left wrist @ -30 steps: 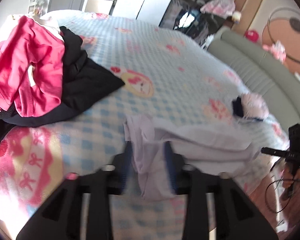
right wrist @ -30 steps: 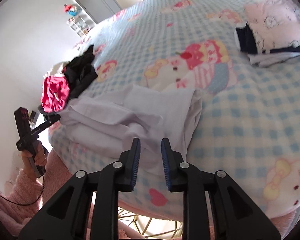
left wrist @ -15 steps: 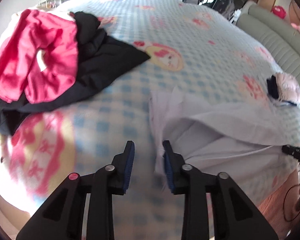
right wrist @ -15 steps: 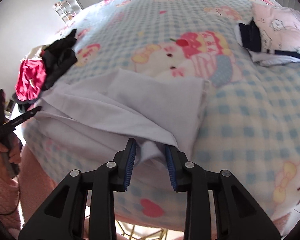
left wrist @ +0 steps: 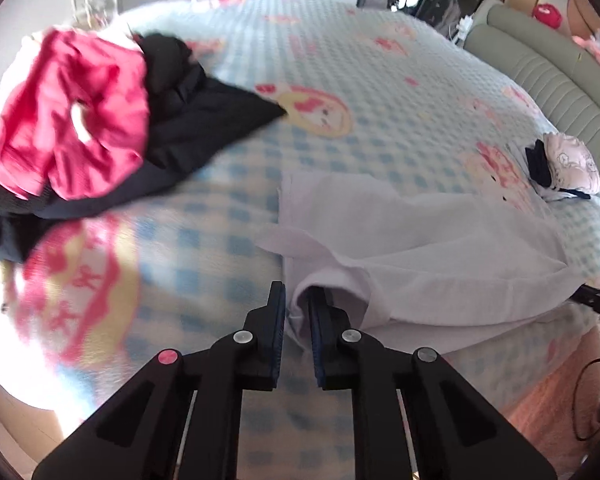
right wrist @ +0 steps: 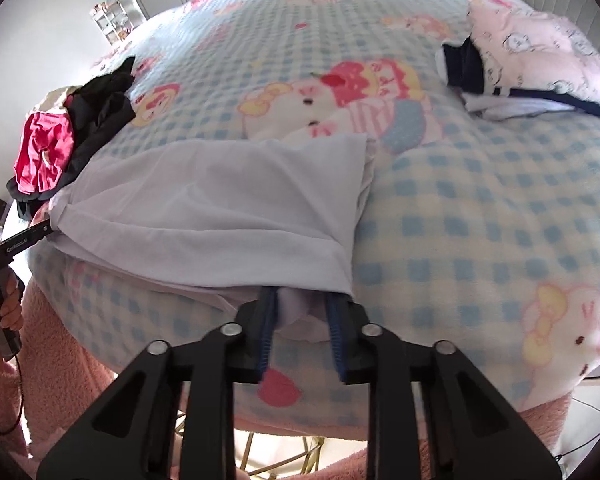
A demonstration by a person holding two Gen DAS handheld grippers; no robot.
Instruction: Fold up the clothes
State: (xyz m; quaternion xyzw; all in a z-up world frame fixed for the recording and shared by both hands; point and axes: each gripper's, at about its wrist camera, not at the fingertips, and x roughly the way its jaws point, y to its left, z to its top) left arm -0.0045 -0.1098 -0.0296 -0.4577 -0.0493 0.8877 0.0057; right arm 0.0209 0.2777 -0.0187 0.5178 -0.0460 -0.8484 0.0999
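Note:
A white garment (left wrist: 432, 248) lies partly folded near the bed's front edge; it also shows in the right wrist view (right wrist: 220, 208). My left gripper (left wrist: 298, 312) is shut on a bunched corner of the white garment at its left end. My right gripper (right wrist: 302, 308) is at the garment's right end, its jaws spread with a fold of white cloth hanging loosely between them. The left gripper's tip (right wrist: 28, 238) shows at the far left of the right wrist view.
A pink garment (left wrist: 72, 120) and a black garment (left wrist: 188, 120) lie piled at the bed's left. A folded pink and navy stack (right wrist: 532, 64) sits at the right. The blue checked cartoon blanket (left wrist: 360, 60) covers the bed. A grey headboard (left wrist: 548, 76) runs along the far right.
Both grippers pulled the white garment's ends apart and toward the bed edge, spreading it flatter. The right gripper's jaws have widened; the left gripper closed tighter on its corner.

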